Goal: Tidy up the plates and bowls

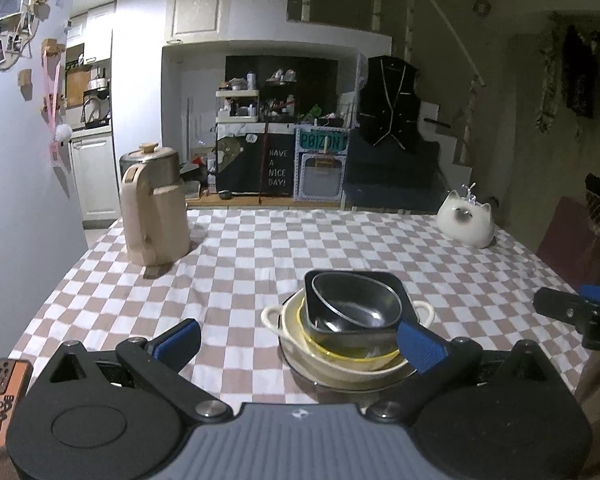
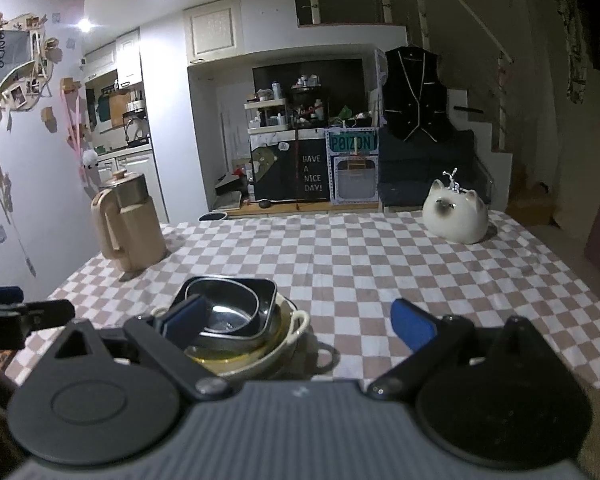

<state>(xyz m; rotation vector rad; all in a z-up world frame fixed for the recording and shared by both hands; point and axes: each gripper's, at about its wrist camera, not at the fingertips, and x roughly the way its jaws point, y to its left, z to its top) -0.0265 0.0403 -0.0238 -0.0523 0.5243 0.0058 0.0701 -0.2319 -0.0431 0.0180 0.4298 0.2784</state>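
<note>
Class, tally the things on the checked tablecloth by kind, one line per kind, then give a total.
Stacked dishes: 5 (metal bowl, black square dish, yellow-rimmed dish, cream handled bowl, glass plate)
Beige kettle: 1
White cat figurine: 1
Total: 7

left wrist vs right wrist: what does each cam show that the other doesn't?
Left wrist only: an orange tag with printed characters at lower left, and the right gripper entering from the right edge.

Right wrist only: the left gripper entering from the left edge, and a dark round object beyond the table's far edge.

Both: the stack of bowls on the checkered tablecloth, the beige kettle, and the white cat figurine. Both grippers are open and empty.
</note>
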